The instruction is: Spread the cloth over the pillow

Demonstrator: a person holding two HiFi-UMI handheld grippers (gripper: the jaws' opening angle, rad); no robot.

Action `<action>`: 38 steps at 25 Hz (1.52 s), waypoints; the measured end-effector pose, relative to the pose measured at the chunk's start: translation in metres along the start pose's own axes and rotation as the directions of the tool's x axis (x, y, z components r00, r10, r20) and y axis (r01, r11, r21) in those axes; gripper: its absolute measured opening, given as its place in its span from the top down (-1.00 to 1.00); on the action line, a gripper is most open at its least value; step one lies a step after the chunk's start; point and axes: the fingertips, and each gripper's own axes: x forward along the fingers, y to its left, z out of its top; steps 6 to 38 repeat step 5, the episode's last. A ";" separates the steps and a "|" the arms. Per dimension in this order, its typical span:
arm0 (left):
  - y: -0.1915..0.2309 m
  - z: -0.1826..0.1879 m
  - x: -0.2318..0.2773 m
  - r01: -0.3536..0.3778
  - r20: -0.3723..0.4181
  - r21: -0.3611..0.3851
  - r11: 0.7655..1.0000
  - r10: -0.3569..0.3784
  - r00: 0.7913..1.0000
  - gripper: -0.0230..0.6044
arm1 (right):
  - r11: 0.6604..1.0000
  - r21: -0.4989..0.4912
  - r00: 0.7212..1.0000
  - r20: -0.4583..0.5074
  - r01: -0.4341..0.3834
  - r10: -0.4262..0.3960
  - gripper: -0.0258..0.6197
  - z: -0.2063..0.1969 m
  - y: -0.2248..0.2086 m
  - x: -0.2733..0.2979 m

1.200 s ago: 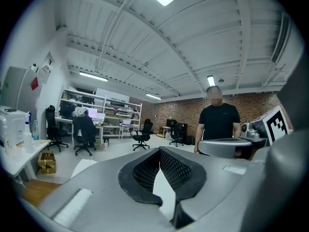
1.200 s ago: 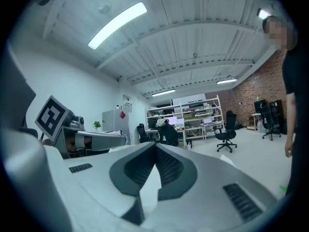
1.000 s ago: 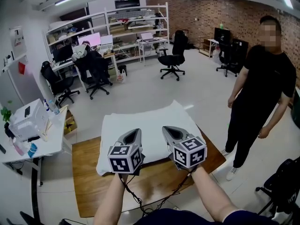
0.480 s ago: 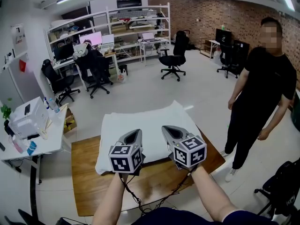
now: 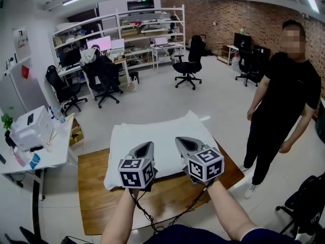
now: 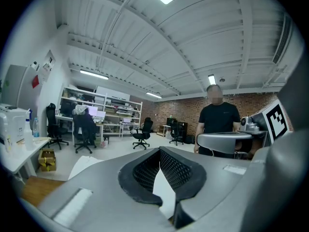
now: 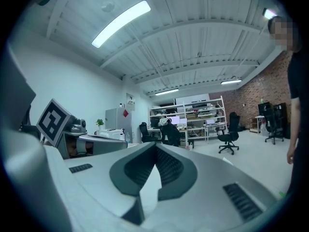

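Under left tongs (image 5: 148, 143), right tongs (image 5: 179, 140), both closed, white cloth (image 5: 158, 127).

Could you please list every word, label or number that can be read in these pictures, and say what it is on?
None can be read.
Left marker cube and right marker cube: black-and-white square patterns, no letters.
Red sign on the white cabinet: too small.
Wall sheet: too small.
Monitor screens: blurred.
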 end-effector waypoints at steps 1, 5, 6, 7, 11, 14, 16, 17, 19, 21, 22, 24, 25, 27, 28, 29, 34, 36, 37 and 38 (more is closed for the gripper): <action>0.000 0.000 0.000 0.000 0.000 0.001 1.000 0.000 1.000 0.90 | 1.000 0.000 1.000 0.000 0.000 0.000 0.88 0.000 0.000 0.000; -0.001 0.001 0.000 0.002 -0.001 0.008 1.000 -0.002 1.000 0.90 | 1.000 0.006 1.000 0.000 -0.001 0.001 0.88 0.000 0.000 0.000; -0.001 0.001 0.000 0.002 -0.001 0.008 1.000 -0.002 1.000 0.90 | 1.000 0.006 1.000 0.000 -0.001 0.001 0.88 0.000 0.000 0.000; -0.001 0.001 0.000 0.002 -0.001 0.008 1.000 -0.002 1.000 0.90 | 1.000 0.006 1.000 0.000 -0.001 0.001 0.88 0.000 0.000 0.000; -0.001 0.001 0.000 0.002 -0.001 0.008 1.000 -0.002 1.000 0.90 | 1.000 0.006 1.000 0.000 -0.001 0.001 0.88 0.000 0.000 0.000; -0.001 0.001 0.000 0.002 -0.001 0.008 1.000 -0.002 1.000 0.90 | 1.000 0.006 1.000 0.000 -0.001 0.001 0.88 0.000 0.000 0.000; -0.001 0.001 0.000 0.002 -0.001 0.008 1.000 -0.002 1.000 0.90 | 1.000 0.006 1.000 0.000 -0.001 0.001 0.88 0.000 0.000 0.000; -0.001 0.001 0.000 0.002 -0.001 0.008 1.000 -0.002 1.000 0.90 | 1.000 0.006 1.000 0.000 -0.001 0.001 0.88 0.000 0.000 0.000; -0.001 0.001 0.000 0.002 -0.001 0.008 1.000 -0.002 1.000 0.90 | 1.000 0.006 1.000 0.000 -0.001 0.001 0.88 0.000 0.000 0.000; -0.001 0.001 0.000 0.002 -0.001 0.008 1.000 -0.002 1.000 0.90 | 1.000 0.006 1.000 0.000 -0.001 0.001 0.88 0.000 0.000 0.000; -0.001 0.001 0.000 0.002 -0.001 0.008 1.000 -0.002 1.000 0.90 | 1.000 0.006 1.000 0.000 -0.001 0.001 0.88 0.000 0.000 0.000; -0.001 0.001 0.000 0.002 -0.001 0.008 1.000 -0.002 1.000 0.90 | 1.000 0.006 1.000 0.000 -0.001 0.001 0.88 0.000 0.000 0.000; -0.001 0.001 0.000 0.002 -0.001 0.008 1.000 -0.002 1.000 0.90 | 1.000 0.006 1.000 0.000 -0.001 0.001 0.88 0.000 0.000 0.000; -0.001 0.001 0.000 0.002 -0.001 0.008 1.000 -0.002 1.000 0.90 | 1.000 0.006 1.000 0.000 -0.001 0.001 0.88 0.000 0.000 0.000; -0.001 0.001 0.000 0.002 -0.001 0.008 1.000 -0.002 1.000 0.90 | 1.000 0.006 1.000 0.000 -0.001 0.001 0.88 0.000 0.000 0.000; -0.001 0.001 0.000 0.002 -0.001 0.008 1.000 -0.002 1.000 0.90 | 1.000 0.006 1.000 0.000 -0.001 0.001 0.88 0.000 0.000 0.000; -0.001 0.001 0.000 0.002 -0.001 0.008 1.000 -0.002 1.000 0.90 | 1.000 0.006 1.000 0.000 -0.001 0.001 0.88 0.000 0.000 0.000; -0.001 0.001 0.000 0.002 -0.001 0.008 1.000 -0.002 1.000 0.90 | 1.000 0.006 1.000 0.000 -0.001 0.001 0.88 0.000 0.000 0.000; -0.001 0.001 0.000 0.002 -0.001 0.008 1.000 -0.002 1.000 0.90 | 1.000 0.006 1.000 0.000 -0.001 0.001 0.88 0.000 0.000 0.000; -0.001 0.001 0.000 0.002 -0.001 0.008 1.000 -0.002 1.000 0.90 | 1.000 0.006 1.000 0.000 -0.001 0.001 0.88 0.000 0.000 0.000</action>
